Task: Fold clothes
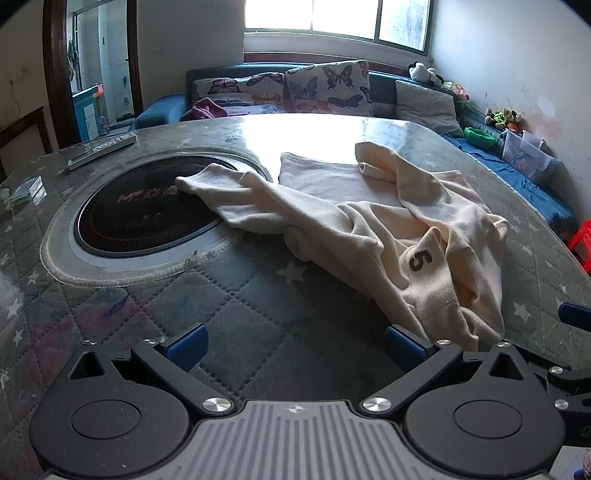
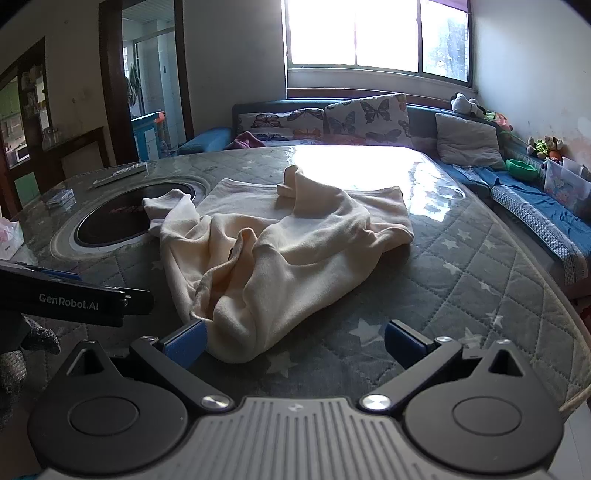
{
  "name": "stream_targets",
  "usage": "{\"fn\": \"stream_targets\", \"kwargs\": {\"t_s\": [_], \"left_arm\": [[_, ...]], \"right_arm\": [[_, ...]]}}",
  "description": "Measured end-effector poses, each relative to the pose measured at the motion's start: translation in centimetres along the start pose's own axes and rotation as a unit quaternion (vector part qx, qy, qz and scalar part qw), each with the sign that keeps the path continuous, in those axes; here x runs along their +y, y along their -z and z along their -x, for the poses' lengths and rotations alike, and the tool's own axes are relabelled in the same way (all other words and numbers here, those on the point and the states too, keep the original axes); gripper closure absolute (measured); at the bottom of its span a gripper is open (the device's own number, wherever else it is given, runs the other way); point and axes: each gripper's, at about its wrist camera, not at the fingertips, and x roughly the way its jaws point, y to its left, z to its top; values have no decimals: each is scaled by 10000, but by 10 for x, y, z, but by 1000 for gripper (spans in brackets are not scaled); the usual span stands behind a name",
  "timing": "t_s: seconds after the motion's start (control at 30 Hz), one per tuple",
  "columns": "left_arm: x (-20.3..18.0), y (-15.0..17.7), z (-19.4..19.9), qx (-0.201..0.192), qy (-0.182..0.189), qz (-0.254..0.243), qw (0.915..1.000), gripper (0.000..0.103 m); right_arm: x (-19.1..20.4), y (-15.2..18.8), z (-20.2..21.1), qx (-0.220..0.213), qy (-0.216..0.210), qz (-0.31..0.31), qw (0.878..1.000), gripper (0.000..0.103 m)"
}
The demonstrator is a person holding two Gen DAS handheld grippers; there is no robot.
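1. a cream shirt (image 1: 388,229) is seen lying crumpled on a round table (image 1: 240,295) covered by a grey quilted cloth with white stars.
2. one sleeve (image 1: 207,181) is draped over the edge of a black cooktop (image 1: 140,218) set into the table.
3. a dark "5" (image 1: 419,260) is shown on the bunched near part of the shirt.
4. the left gripper (image 1: 295,343) is held just above the cloth with jaws spread wide; nothing is grasped, and the shirt's near edge lies just beside its right finger.
5. the right gripper (image 2: 295,341) is likewise spread wide and empty; the shirt's near fold (image 2: 236,343) lies between its fingers, close to the left one.
6. a sofa (image 2: 369,122) with butterfly cushions is seen behind the table, under a bright window (image 2: 369,33).
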Motion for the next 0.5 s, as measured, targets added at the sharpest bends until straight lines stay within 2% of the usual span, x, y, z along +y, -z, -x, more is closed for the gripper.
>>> {"fn": "stream_targets", "kwargs": {"t_s": [0.5], "left_arm": [[-9, 6, 3, 91, -36, -105, 9999, 0]], "right_arm": [[1, 5, 4, 21, 53, -2, 10000, 0]]}}
